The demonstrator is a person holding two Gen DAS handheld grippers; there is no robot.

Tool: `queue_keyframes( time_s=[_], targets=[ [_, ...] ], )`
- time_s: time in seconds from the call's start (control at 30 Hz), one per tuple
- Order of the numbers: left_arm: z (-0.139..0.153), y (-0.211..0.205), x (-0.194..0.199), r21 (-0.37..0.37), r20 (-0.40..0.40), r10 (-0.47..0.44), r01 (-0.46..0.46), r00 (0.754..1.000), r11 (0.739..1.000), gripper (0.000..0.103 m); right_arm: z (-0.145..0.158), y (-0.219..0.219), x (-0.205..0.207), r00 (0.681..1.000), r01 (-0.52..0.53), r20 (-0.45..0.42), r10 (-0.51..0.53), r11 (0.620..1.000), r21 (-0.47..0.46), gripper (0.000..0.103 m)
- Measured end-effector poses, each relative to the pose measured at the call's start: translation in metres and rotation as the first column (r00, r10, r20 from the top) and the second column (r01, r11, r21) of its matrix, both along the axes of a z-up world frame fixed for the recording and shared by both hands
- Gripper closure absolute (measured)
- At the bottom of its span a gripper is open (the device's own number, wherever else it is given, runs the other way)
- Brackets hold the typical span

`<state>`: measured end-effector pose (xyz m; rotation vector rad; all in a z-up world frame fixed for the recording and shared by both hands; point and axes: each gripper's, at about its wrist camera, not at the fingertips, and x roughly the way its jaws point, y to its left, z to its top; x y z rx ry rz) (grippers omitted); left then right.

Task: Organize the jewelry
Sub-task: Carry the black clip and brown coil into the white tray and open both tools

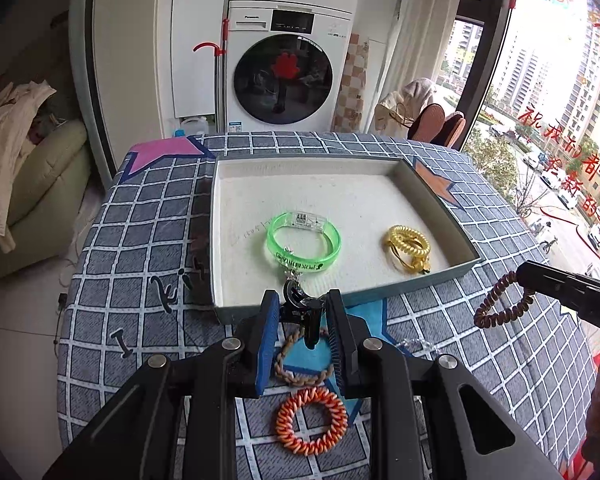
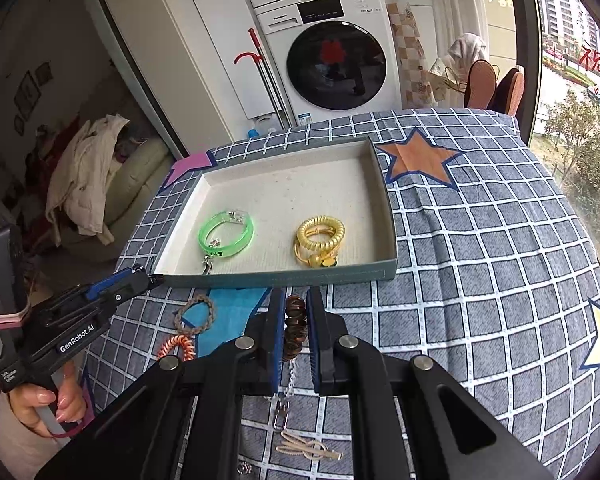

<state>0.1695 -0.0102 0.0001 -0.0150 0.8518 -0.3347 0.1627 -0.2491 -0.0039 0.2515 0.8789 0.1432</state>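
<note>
Both hands would do well to clear the near wall of the tray before letting go: the right gripper is clamped on the brown coil bracelet, the left gripper pinches a dark charm piece, both just short of that wall

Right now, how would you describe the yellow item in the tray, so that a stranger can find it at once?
Find the shallow grey tray with a pale floor on the checked blue cloth. Two things lie inside it, near the front wall. The yellow spiral coil band is on the right side, apart from the smooth green bangle on the left; only it is coiled and golden.
</note>
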Motion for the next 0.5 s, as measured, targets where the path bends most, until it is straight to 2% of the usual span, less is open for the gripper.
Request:
queue_keyframes(
  time_s=[0.5],
  targets=[
    [-0.012,-0.026,0.077,0.072,0.016,0.043,-0.044,0.999,0.996,0.059,-0.019,0.003,0.088,0.999,0.024,0.035,-0.025,0.999,0.034,0.091]
  ],
)
